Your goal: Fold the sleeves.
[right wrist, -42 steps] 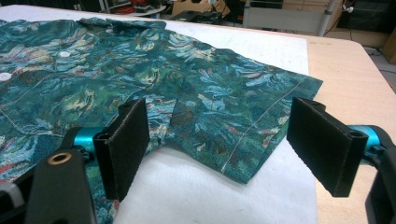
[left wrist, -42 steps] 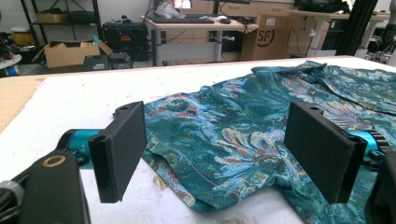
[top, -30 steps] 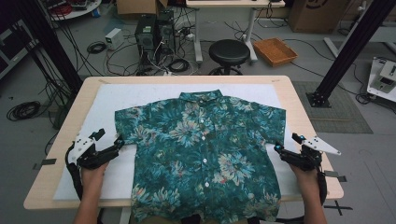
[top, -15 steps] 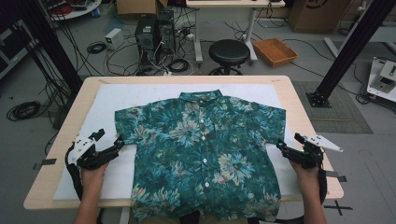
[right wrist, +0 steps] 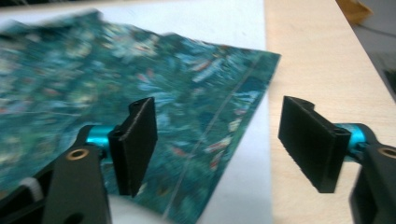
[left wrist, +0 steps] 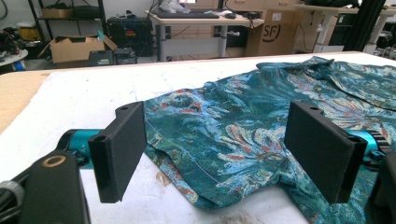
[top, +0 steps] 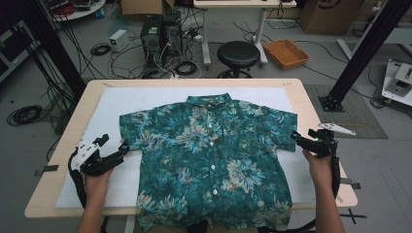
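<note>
We see one teal floral shirt [top: 209, 160] lying flat, buttoned, on the white sheet [top: 121, 104] that covers the counter [top: 320, 121]. Our left gripper [top: 119, 153] sits at one sleeve hem, jaws wide, cloth between them but not pressed. Our right gripper [top: 297, 138] is at the other sleeve, its jaws wide and just closing a little, gripping nothing. Behind the counter stand one black stool [top: 238, 54] and one orange tray [top: 285, 52]; nothing blocks either gripper.

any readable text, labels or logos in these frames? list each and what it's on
"SF" in a round logo: on the cardboard box behind the table, left gripper view.
Dark round mark on the cardboard box at the top right of the high view: too blurred to read.
Floral shirt: no tag or print lettering can be made out.
</note>
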`<state>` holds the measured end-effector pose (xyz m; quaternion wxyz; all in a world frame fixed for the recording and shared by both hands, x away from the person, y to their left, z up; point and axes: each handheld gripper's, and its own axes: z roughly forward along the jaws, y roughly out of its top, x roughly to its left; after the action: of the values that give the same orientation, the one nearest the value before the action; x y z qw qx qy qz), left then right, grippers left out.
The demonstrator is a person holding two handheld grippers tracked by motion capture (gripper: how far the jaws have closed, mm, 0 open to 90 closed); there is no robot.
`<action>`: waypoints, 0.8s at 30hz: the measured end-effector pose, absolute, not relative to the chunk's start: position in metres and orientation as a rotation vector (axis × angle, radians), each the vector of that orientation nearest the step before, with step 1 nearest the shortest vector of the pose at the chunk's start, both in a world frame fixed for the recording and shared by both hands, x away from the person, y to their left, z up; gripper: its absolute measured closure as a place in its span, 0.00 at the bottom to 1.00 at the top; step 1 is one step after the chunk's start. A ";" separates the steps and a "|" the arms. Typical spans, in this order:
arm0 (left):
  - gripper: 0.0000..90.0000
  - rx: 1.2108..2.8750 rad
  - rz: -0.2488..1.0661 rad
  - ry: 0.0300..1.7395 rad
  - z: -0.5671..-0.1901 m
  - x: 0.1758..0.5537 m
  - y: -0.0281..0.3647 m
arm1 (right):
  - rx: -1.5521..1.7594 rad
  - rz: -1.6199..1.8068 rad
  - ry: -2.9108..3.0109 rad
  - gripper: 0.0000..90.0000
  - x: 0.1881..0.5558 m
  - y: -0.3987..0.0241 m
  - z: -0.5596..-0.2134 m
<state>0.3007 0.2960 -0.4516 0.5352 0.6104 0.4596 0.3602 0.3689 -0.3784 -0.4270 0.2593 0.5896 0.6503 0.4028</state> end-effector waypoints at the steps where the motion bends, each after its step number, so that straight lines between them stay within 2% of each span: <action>1: 0.24 1.455 0.857 1.095 -0.452 0.301 0.296 | 1.613 1.060 1.774 0.32 0.374 -0.377 -0.426; 8: 0.24 1.455 0.852 1.106 -0.451 0.302 0.296 | 1.701 0.872 1.824 0.48 0.396 -0.369 -0.433; 18: 0.24 1.462 0.855 1.110 -0.451 0.302 0.296 | 1.735 0.794 1.865 0.61 0.403 -0.363 -0.444; 24: 0.24 1.473 0.869 1.107 -0.451 0.302 0.294 | 1.698 0.810 1.898 0.80 0.403 -0.361 -0.443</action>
<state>0.3019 0.2943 -0.4513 0.5246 0.6157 0.4626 0.3630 0.4028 -0.3606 -0.4432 0.2324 0.6179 0.6908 0.2948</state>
